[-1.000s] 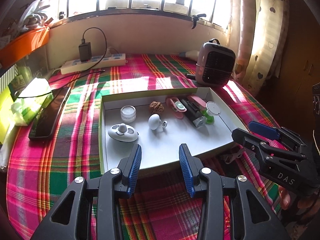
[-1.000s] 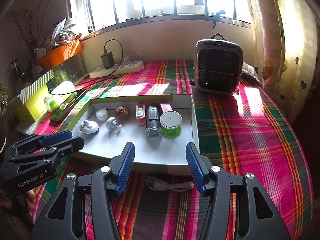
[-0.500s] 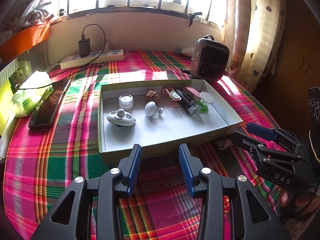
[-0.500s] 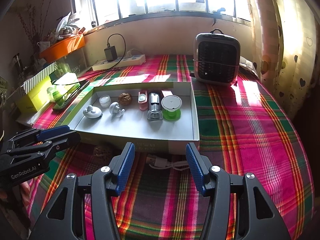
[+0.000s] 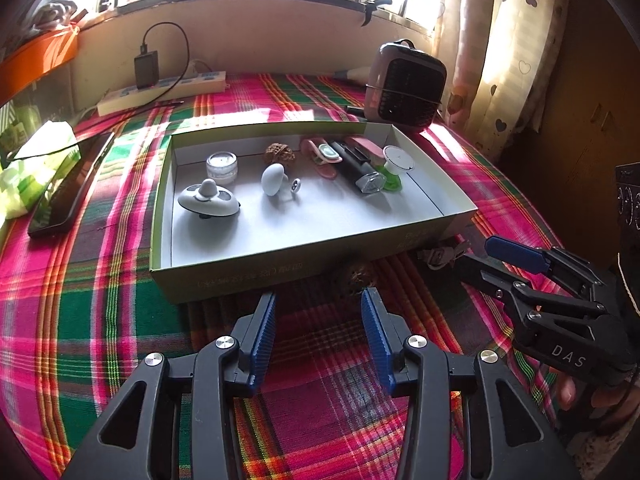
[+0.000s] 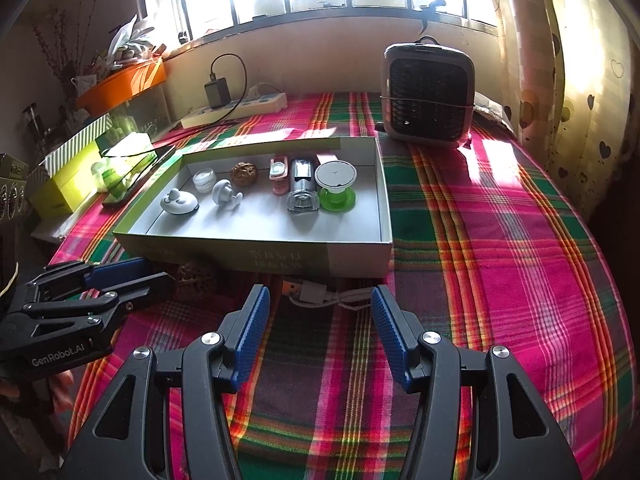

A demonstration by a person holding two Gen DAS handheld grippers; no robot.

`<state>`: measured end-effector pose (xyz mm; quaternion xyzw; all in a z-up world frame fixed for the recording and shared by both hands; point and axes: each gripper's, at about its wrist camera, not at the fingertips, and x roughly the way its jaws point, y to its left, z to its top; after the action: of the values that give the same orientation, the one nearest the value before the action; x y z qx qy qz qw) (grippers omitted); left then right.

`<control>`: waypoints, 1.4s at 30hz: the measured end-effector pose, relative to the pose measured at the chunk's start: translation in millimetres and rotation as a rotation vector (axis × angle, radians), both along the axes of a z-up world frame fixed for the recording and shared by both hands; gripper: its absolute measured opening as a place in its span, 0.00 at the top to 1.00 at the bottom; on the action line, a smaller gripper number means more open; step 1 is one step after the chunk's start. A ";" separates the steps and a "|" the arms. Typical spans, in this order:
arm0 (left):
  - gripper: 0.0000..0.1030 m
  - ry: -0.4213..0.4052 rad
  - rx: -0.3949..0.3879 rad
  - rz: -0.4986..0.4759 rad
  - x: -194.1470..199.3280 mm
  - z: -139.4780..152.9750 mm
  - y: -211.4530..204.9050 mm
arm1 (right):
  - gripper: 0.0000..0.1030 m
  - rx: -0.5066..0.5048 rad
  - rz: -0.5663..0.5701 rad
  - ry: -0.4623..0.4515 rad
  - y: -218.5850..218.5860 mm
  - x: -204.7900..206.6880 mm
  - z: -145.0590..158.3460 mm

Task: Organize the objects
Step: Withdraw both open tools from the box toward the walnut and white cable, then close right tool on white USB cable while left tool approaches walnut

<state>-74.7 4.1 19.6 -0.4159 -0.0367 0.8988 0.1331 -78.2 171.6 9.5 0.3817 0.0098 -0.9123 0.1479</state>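
A shallow cardboard tray [image 5: 280, 258] [image 6: 280, 258] on the plaid cloth holds several small items: a white jar [image 5: 222, 166], a walnut [image 5: 279, 153], white knobs [image 5: 273, 179], a pink clip [image 5: 320, 156], a black lighter-like thing [image 5: 360, 168] and a green-based disc [image 5: 396, 164]. In front of the tray lie a second walnut [image 5: 357, 276] [image 6: 194, 274] and a white USB cable [image 6: 320, 294] [image 5: 440, 254]. My left gripper [image 5: 318, 328] [image 6: 132, 276] is open and empty, just short of the walnut. My right gripper [image 6: 320, 328] [image 5: 484, 254] is open and empty, just short of the cable.
A small heater [image 6: 428, 92] stands behind the tray at the right. A power strip with charger [image 5: 164, 88] lies by the wall. A phone [image 5: 68, 188] and tissue packs [image 5: 32, 168] lie to the left. Curtains hang at the right.
Both grippers have drawn back from the tray toward the table's front. The walnut and cable in front of the tray have come into view. Both stay open.
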 end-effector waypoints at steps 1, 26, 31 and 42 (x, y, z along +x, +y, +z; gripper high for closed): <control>0.60 -0.007 0.001 -0.004 -1.0 -1.5 1.3 | 0.47 0.002 0.000 -0.001 0.4 -0.2 -0.2; 0.61 -0.024 -0.036 -0.033 -20.3 -8.1 24.0 | 0.47 0.029 -0.001 -0.025 2.6 -6.2 -4.8; 0.67 -0.023 -0.030 -0.027 -19.7 -9.2 20.6 | 0.47 0.040 0.013 -0.033 -1.7 -8.5 -5.9; 0.71 -0.022 -0.011 -0.015 -14.3 -10.2 11.3 | 0.47 0.063 0.078 -0.042 -16.7 -12.9 -8.2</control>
<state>-89.0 15.4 9.4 -0.4268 -0.0299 0.8933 0.1372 -91.1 154.8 1.3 0.4047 0.0500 -0.8968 0.1715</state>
